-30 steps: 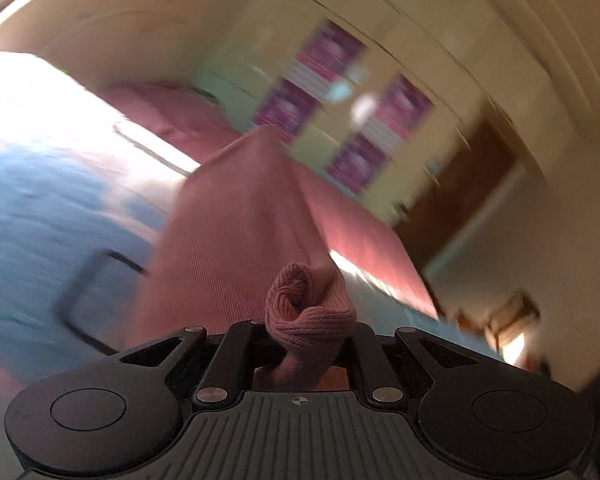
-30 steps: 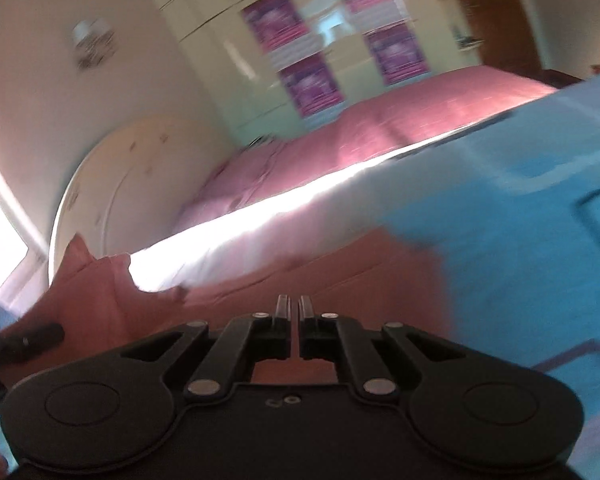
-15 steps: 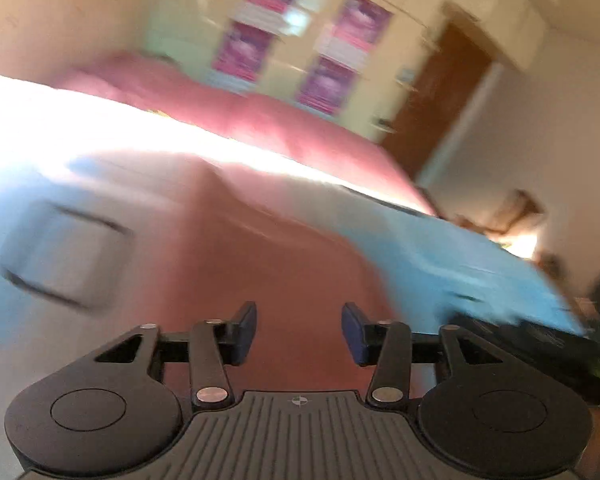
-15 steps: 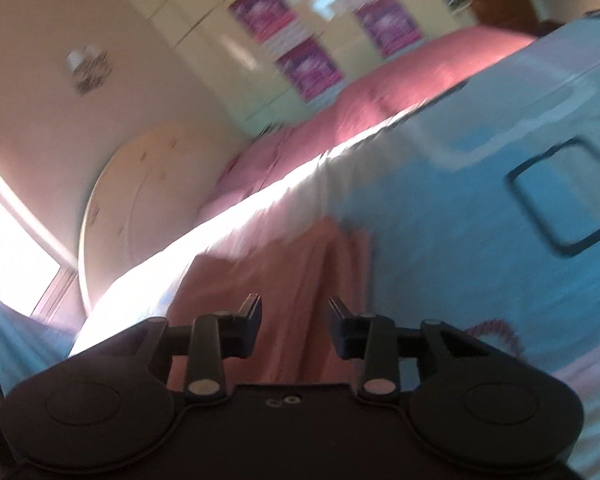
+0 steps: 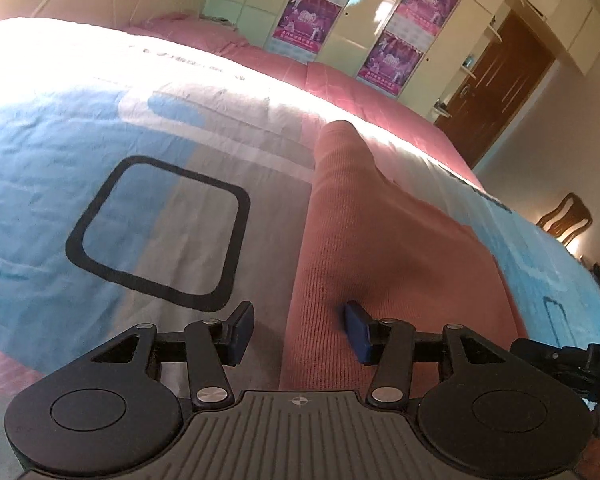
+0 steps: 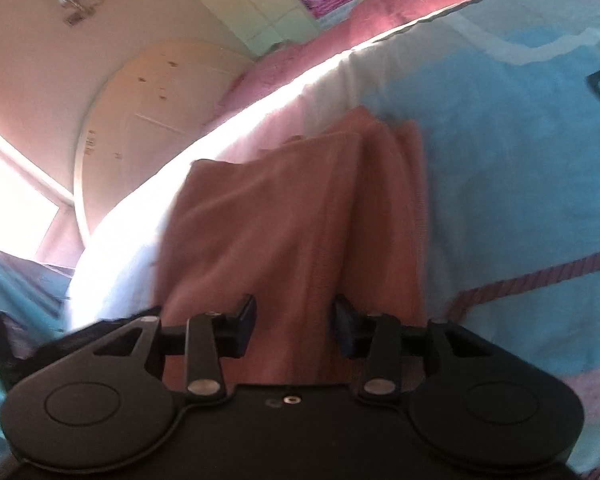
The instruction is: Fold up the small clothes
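Note:
A pink ribbed garment (image 5: 380,248) lies flat on the patterned bed sheet (image 5: 60,184), stretching away from me. My left gripper (image 5: 299,332) stands open just over its near left edge. That edge runs between the fingers and the pads press on nothing. In the right wrist view the same garment (image 6: 300,220) shows soft lengthwise folds. My right gripper (image 6: 294,324) hovers over its near end with jaws opening; cloth lies under the gap, not pinched. The right gripper's body (image 5: 560,360) shows at the left view's lower right.
The sheet is blue, grey and white with a black square outline (image 5: 160,232). A pink blanket (image 5: 340,80) covers the far side of the bed. Beyond stand a postered wardrobe (image 5: 396,52), a brown door (image 5: 500,80), a wooden chair (image 5: 564,220) and a rounded headboard (image 6: 140,112).
A second ago both grippers were shut and held the garment up off the bed. Both have since opened and sunk, and the garment now lies on the sheet.

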{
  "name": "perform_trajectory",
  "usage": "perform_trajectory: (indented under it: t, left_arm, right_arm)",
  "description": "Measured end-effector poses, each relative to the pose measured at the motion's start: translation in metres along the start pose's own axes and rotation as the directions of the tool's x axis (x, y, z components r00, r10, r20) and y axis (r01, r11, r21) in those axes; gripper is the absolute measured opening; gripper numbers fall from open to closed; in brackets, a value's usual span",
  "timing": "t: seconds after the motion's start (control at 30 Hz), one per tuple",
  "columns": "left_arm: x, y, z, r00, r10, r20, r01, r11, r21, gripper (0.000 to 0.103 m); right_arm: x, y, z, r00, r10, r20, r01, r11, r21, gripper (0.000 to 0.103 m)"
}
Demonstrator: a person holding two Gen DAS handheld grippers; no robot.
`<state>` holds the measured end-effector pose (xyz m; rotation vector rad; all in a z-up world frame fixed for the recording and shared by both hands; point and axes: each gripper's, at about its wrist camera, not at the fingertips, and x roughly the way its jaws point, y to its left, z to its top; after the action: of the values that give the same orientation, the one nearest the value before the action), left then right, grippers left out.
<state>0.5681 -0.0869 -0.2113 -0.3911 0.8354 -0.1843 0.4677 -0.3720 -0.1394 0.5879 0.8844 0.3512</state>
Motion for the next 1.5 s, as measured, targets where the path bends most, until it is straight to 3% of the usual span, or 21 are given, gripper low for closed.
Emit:
perform_trajectory:
  t: [0.07, 0.13, 0.2, 0.23, 0.27, 0.33, 0.4, 0.47, 0.53, 0.63, 0.73, 0.77, 0.83, 0.93, 1.0, 1.13, 1.23, 1.33, 1.5]
  left_arm:
    - [0.014, 0.005, 0.0, 1.0, -0.014, -0.004, 0.014, 1.0, -0.004, 0.051]
    - [0.017, 0.007, 0.002, 1.0, -0.03, -0.011, 0.029, 1.0, -0.008, 0.051]
    - [0.014, 0.007, 0.004, 0.999, -0.038, -0.015, 0.038, 0.999, 0.0, 0.051]
    - [0.012, 0.006, 0.006, 0.999, -0.036, -0.011, 0.036, 0.999, 0.017, 0.051]
    - [0.01, 0.003, 0.007, 0.999, -0.033, 0.006, 0.033, 0.999, 0.038, 0.049]
    - [-0.006, -0.006, 0.011, 0.989, -0.053, 0.135, 0.039, 0.994, 0.104, 0.032]
    - [-0.014, -0.019, 0.019, 0.979, -0.096, 0.179, 0.065, 0.983, 0.173, 0.032]
    - [0.007, -0.033, 0.026, 0.995, -0.06, 0.078, 0.04, 0.97, 0.239, 0.033]
    - [0.02, -0.041, 0.028, 0.998, -0.057, 0.038, 0.045, 0.964, 0.261, 0.033]
    - [0.019, -0.056, 0.028, 0.996, -0.087, 0.02, 0.077, 0.95, 0.302, 0.033]
    - [0.039, -0.066, 0.017, 0.993, -0.093, -0.07, 0.11, 0.947, 0.301, 0.033]
    - [0.042, -0.07, 0.013, 0.994, -0.083, -0.066, 0.1, 0.944, 0.316, 0.033]
    - [0.042, -0.076, 0.01, 0.996, -0.066, -0.057, 0.081, 0.938, 0.337, 0.033]
    - [0.035, -0.079, 0.015, 0.996, -0.067, -0.066, 0.086, 0.928, 0.364, 0.033]
    - [0.026, -0.076, 0.024, 0.994, -0.106, -0.031, 0.111, 0.925, 0.364, 0.033]
    - [0.033, -0.066, 0.045, 0.995, -0.1, -0.001, 0.094, 0.927, 0.364, 0.033]
    - [0.051, -0.063, 0.055, 0.995, -0.102, -0.017, 0.102, 0.926, 0.364, 0.033]
    - [0.06, -0.066, 0.058, 0.993, -0.11, -0.042, 0.117, 0.919, 0.376, 0.033]
    - [0.072, -0.061, 0.058, 0.98, -0.183, -0.082, 0.2, 0.915, 0.35, 0.033]
  right_arm:
    - [0.006, 0.002, -0.001, 0.999, -0.031, -0.01, 0.031, 0.999, -0.025, 0.035]
    - [0.013, 0.0, 0.0, 0.999, -0.033, -0.012, 0.033, 0.999, -0.008, 0.039]
    - [0.016, 0.01, 0.001, 0.999, -0.034, -0.009, 0.034, 0.998, -0.044, 0.025]
    - [0.018, 0.018, 0.001, 0.999, -0.051, -0.014, 0.049, 0.995, -0.085, 0.011]
    - [0.022, 0.029, 0.002, 0.996, -0.086, -0.015, 0.083, 0.987, -0.138, 0.01]
    - [0.024, 0.054, 0.004, 0.985, -0.169, 0.018, 0.167, 0.945, -0.282, 0.01]
    - [0.02, 0.077, 0.003, 0.975, -0.211, 0.066, 0.22, 0.891, -0.398, 0.009]
    - [0.015, 0.087, 0.006, 0.971, -0.22, 0.09, 0.237, 0.865, -0.443, 0.009]
    - [0.009, 0.091, 0.011, 0.966, -0.233, 0.114, 0.259, 0.848, -0.463, 0.009]
    - [-0.014, 0.092, 0.017, 0.963, -0.228, 0.143, 0.268, 0.846, -0.461, 0.009]
    - [-0.019, 0.066, 0.01, 0.954, -0.272, 0.126, 0.299, 0.846, -0.441, 0.009]
    - [-0.007, 0.05, 0.008, 0.946, -0.31, 0.096, 0.321, 0.849, -0.42, 0.009]
    - [0.01, 0.024, 0.006, 0.952, -0.306, 0.035, 0.299, 0.892, -0.34, 0.009]
    - [0.012, 0.027, 0.006, 0.951, -0.302, 0.061, 0.305, 0.893, -0.332, 0.009]
    - [0.009, 0.027, 0.005, 0.954, -0.294, 0.059, 0.297, 0.896, -0.33, 0.011]
    - [-0.009, 0.021, 0.022, 0.96, -0.247, 0.135, 0.276, 0.921, -0.276, 0.039]
    - [0.004, 0.003, 0.049, 0.965, -0.217, 0.144, 0.243, 0.95, -0.198, 0.036]
    - [0.021, -0.008, 0.062, 0.969, -0.217, 0.115, 0.234, 0.958, -0.167, 0.006]
    - [0.008, -0.004, 0.055, 0.941, -0.29, 0.177, 0.327, 0.913, -0.245, 0.006]
